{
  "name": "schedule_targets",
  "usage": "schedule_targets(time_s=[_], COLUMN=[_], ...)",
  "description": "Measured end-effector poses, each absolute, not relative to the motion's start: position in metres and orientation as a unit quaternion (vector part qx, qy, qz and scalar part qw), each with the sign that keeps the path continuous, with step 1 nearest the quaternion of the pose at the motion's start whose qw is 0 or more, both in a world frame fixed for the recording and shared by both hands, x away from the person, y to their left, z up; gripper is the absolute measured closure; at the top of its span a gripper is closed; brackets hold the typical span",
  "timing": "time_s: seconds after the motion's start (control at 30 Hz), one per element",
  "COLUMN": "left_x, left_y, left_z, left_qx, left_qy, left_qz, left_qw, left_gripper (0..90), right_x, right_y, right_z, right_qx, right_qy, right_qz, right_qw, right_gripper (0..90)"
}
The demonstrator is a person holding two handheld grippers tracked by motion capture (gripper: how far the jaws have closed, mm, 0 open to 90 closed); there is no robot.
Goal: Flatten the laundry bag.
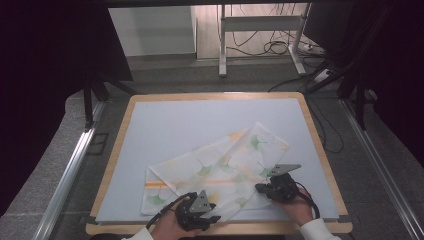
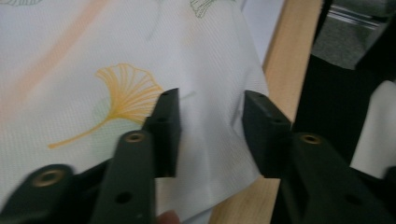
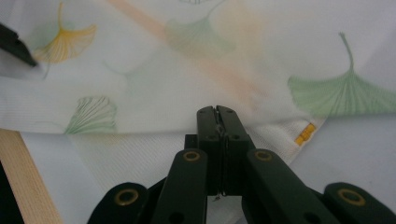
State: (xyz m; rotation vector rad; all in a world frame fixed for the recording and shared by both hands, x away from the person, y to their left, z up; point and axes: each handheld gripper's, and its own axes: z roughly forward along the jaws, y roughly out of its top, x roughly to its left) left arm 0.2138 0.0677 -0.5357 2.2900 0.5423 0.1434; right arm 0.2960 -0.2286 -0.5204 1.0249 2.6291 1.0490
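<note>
A thin white cloth (image 1: 220, 165) printed with green and yellow ginkgo leaves and an orange stripe lies partly folded on the near half of the pale blue mat (image 1: 175, 125). At the cloth's near edge, my left gripper (image 1: 215, 218) has its jaws apart. In the left gripper view the cloth (image 2: 116, 56) runs between the two pads of the left gripper (image 2: 210, 135), with a clear gap on each side. My right gripper (image 1: 261, 188) is at the cloth's right side. In the right gripper view, the right gripper (image 3: 218, 112) is shut, pinching a fold of the cloth (image 3: 187, 79).
The mat rests on a wooden table with a light rim (image 1: 115, 150) that runs close to both grippers (image 2: 285, 56) (image 3: 18, 172). Beyond the table there are a desk frame (image 1: 260, 30), cables on the floor and dark curtains at both sides.
</note>
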Motion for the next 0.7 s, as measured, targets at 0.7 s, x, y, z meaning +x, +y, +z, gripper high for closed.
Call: schedule_targets(time_s=[0.7], left_x=[0.223], left_y=[0.081], left_z=[-0.526], left_qx=[0.885], left_qy=[0.246], left_qz=[0.053], left_qw=[0.391], left_gripper=[87.7], right_x=[0.296], right_y=[-0.232], right_z=[-0.52], right_qx=[0.341], right_qy=[0.871], right_qz=[0.347], right_qw=[0.07], right_gripper=[87.9])
